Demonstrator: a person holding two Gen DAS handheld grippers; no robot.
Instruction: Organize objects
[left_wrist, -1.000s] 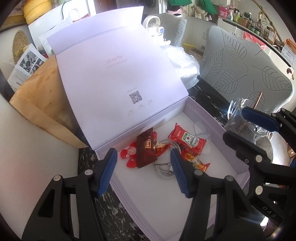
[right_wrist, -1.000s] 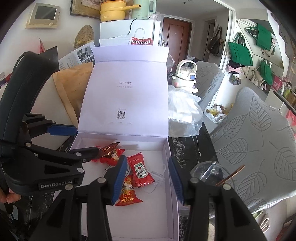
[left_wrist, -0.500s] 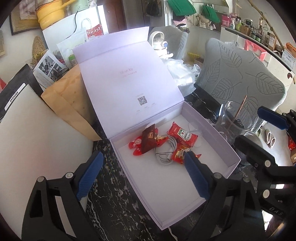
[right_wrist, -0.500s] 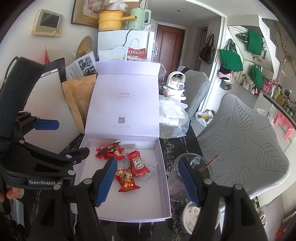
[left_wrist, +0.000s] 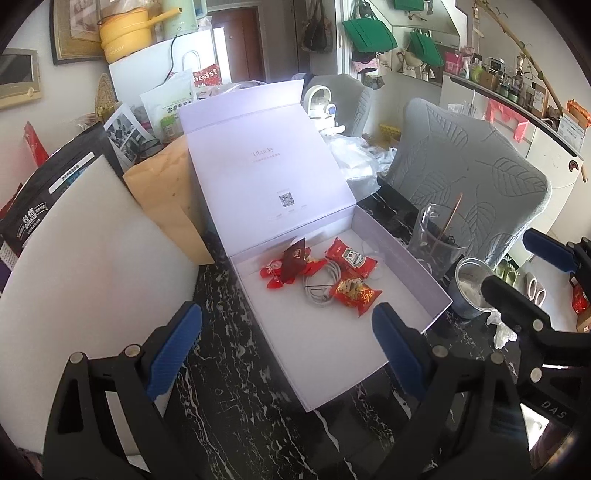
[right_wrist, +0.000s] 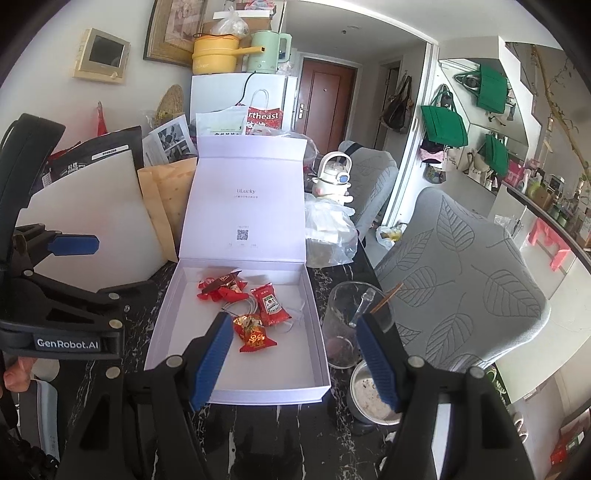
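A white box (left_wrist: 417, 269) (right_wrist: 314, 295) with its lid (left_wrist: 266, 166) propped open sits on the dark marble table. Inside lie a ketchup packet (left_wrist: 351, 256) (right_wrist: 271, 304), a brown snack packet (left_wrist: 294, 258), red candies (left_wrist: 271, 271) (right_wrist: 255, 332), a snack bag (left_wrist: 354, 291) and a coiled white cable (left_wrist: 319, 286). My left gripper (left_wrist: 288, 350) is open and empty, above the box's near edge. My right gripper (right_wrist: 295, 360) is open and empty, above the box's near right corner.
A glass beaker (left_wrist: 437, 240) (right_wrist: 343, 321) with a stick and a metal cup (left_wrist: 469, 288) (right_wrist: 373, 395) stand right of the box. A white foam sheet (left_wrist: 92, 258), brown envelopes (left_wrist: 166, 199) and bags stand left. Grey chairs (left_wrist: 472, 173) are behind.
Both grippers have pulled back and up from the box, which now looks smaller. The left gripper's jaws have opened wider. The box contents have not moved.
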